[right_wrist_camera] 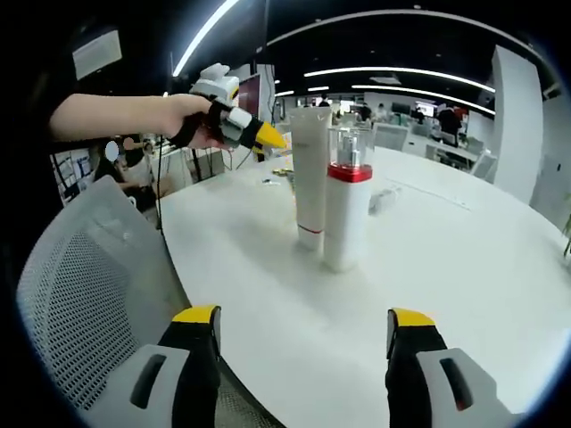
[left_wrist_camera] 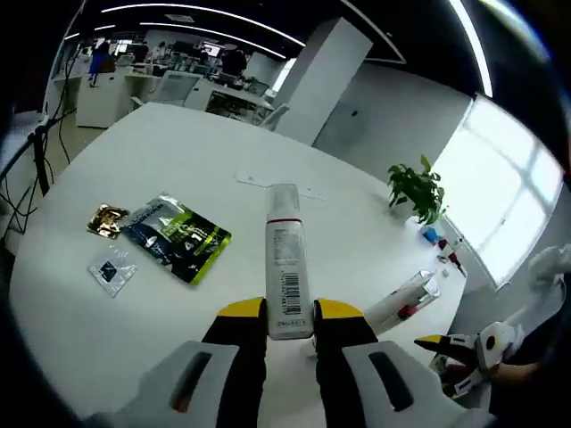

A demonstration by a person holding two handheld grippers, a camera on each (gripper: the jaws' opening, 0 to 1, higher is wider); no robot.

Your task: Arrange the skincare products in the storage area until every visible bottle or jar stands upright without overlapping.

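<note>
Bottles on a round white worktop [left_wrist_camera: 178,152], with one tool holding and one tool waiting.

In the left gripper view, the left tool [left_wrist_camera: 290,323] is clamped on the bottom end of a white bottle [left_wrist_camera: 285,259], which points away over the worktop. Its label has a barcode, but the small writing is too tiny to read. Left of it lie a dark packet with green print [left_wrist_camera: 177,237], a gold sachet [left_wrist_camera: 108,219] and a clear sachet [left_wrist_camera: 112,269]. To the right lies a clear bottle with red [left_wrist_camera: 406,300], and farther off stands a green plant [left_wrist_camera: 417,189]. In the right gripper view, the right tool [right_wrist_camera: 303,332] has its jaws wide apart, holding nothing. Beyond it stand a white tube [right_wrist_camera: 310,176] and a clear-capped bottle with a red band [right_wrist_camera: 347,200], touching or nearly so. A white mesh chair [right_wrist_camera: 85,294] sits near left.
</note>
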